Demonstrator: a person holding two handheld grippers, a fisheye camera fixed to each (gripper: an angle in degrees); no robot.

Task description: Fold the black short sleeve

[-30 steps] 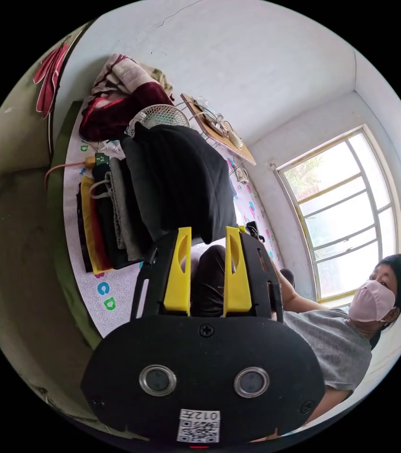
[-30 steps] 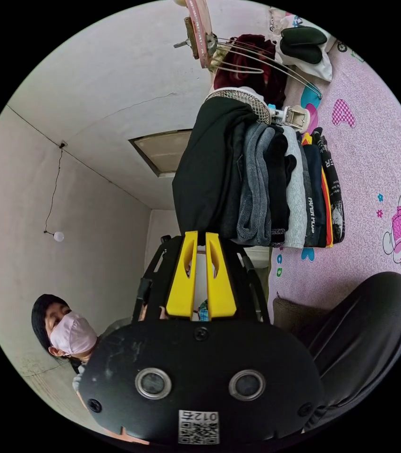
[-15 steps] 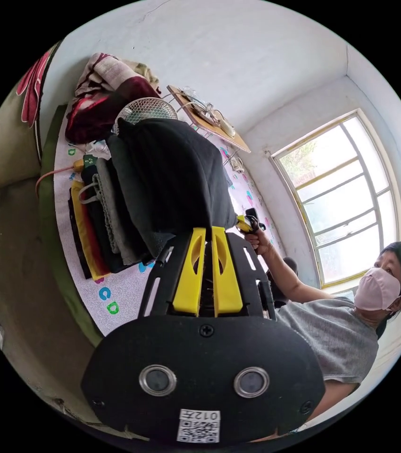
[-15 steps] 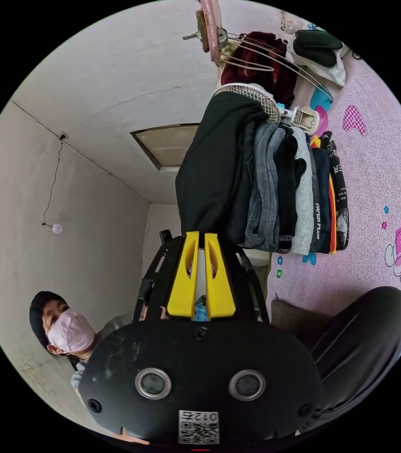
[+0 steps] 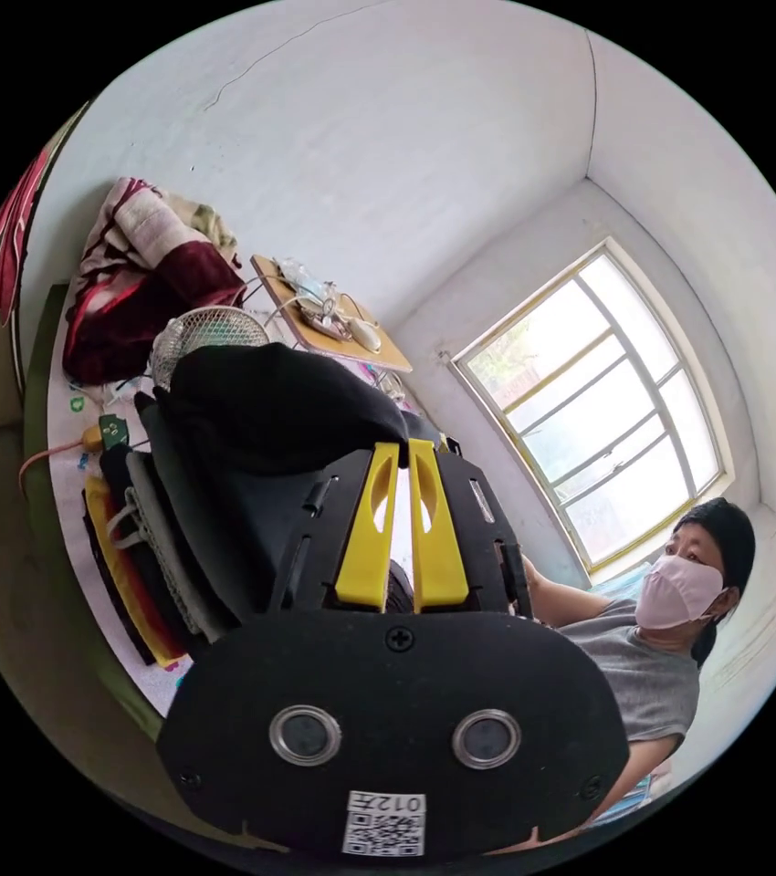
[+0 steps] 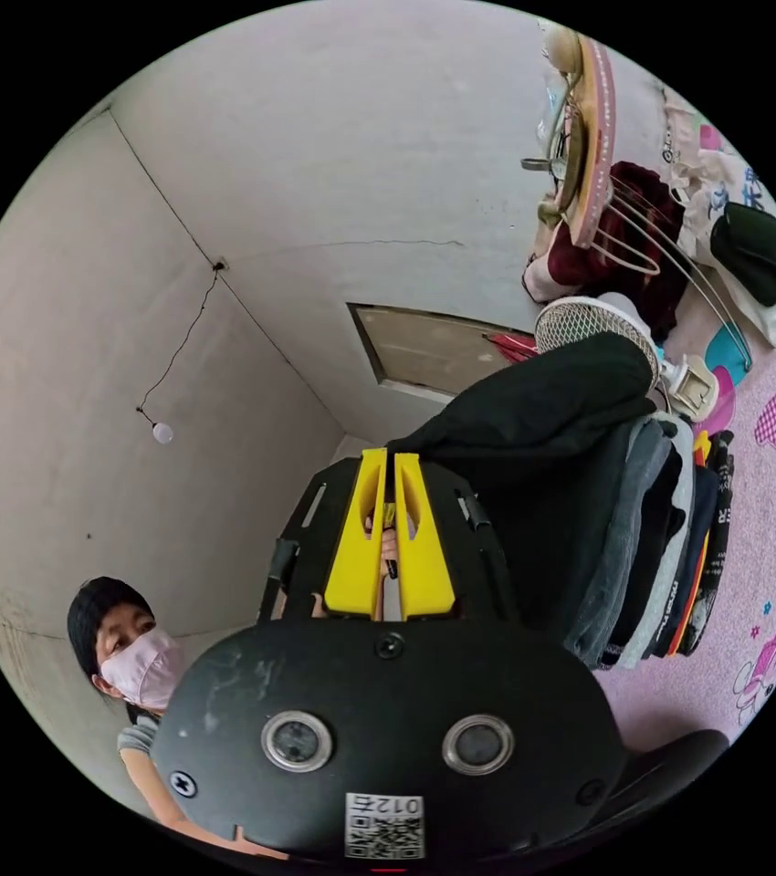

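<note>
- In the left gripper view, a crumpled maroon and cream blanket (image 5: 132,265) is lying at the far left on the pink patterned mat (image 5: 67,474), with a small white wire-grille fan (image 5: 201,330) just beside it.
- A stack of folded clothes (image 5: 146,557) in yellow, grey and dark cloth is sitting on that mat, and the folded black short sleeve shirt (image 5: 269,406) is resting on top of the stack.
- The left gripper (image 5: 399,452) is showing its two yellow jaws nearly together with a thin slit of light between them; nothing is lying between them, and their tips are reaching just past the edge of the black shirt.
- A small wooden folding table (image 5: 329,319) is standing behind the fan, a bright window (image 5: 602,429) is glowing further right, and a person in a grey tee (image 5: 644,666) is sitting at the right edge.
- In the right gripper view, the person (image 6: 137,675) is appearing at the lower left.
- The right gripper (image 6: 386,461) is holding its yellow jaws almost closed, a narrow gap between them and no cloth in it; whether the tips are touching the shirt I cannot tell.
- The black short sleeve shirt (image 6: 534,411) is lying as the outermost layer of the stack (image 6: 657,557), with the fan (image 6: 589,324) just beyond it and the mat (image 6: 771,538) at the right edge.
</note>
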